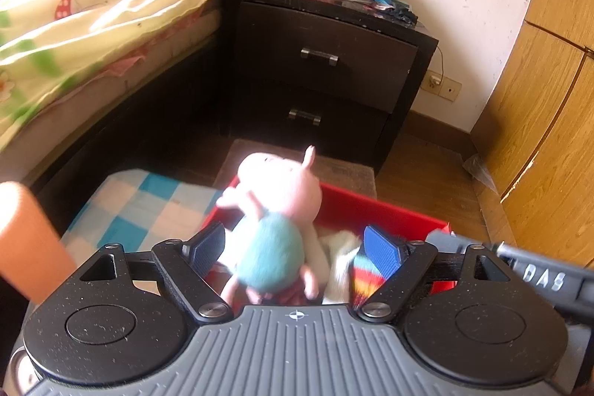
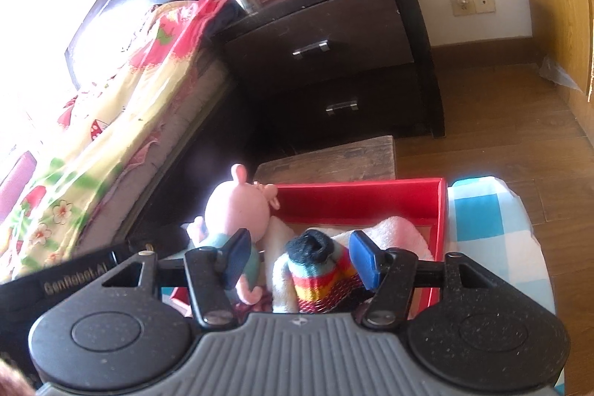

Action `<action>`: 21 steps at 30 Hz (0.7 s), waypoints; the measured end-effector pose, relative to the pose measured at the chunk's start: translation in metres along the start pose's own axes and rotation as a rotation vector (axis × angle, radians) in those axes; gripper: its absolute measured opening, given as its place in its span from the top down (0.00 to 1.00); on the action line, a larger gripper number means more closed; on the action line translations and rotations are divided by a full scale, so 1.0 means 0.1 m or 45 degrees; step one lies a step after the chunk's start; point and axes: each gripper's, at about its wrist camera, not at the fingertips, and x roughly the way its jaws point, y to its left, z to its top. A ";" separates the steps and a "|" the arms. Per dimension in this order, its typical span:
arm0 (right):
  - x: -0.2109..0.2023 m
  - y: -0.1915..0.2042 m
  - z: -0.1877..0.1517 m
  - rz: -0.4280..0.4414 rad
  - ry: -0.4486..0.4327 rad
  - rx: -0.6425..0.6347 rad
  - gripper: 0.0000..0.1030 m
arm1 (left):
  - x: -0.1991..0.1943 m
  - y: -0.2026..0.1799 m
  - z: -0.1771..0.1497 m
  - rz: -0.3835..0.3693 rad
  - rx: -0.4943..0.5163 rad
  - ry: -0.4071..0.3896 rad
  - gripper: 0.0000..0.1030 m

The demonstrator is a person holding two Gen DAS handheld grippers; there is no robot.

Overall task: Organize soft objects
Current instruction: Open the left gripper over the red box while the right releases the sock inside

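Left hand-held gripper (image 1: 295, 249): jaws released, spread wide either side of pig plush (image 1: 273, 221), pads clear of it. Right hand-held gripper (image 2: 299, 257): jaws parted around striped sock (image 2: 321, 275), no pad contact visible. Both items lie in red box (image 2: 356, 197) beside white towel (image 2: 397, 229). Box sits on checkered cloth (image 2: 486, 218) near nightstand (image 1: 326, 62). Judgement: soft items already boxed; task near completion, only retraction left.

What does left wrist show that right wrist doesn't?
Left wrist only: an orange object at the left edge, and the right gripper's body. Right wrist only: the rolled sock's black cuff, a pink towel, the dark headboard. Both: pig plush in the red box, striped sock, nightstand, bed.
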 end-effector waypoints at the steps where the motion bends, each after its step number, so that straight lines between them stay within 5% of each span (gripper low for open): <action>1: -0.02 0.02 -0.01 0.002 0.002 -0.007 0.63 | -0.04 0.02 -0.04 0.007 0.001 0.004 0.22; 21: -0.34 0.35 -0.47 0.031 0.141 -0.156 0.58 | -0.51 0.32 -0.67 0.003 -0.033 0.150 0.21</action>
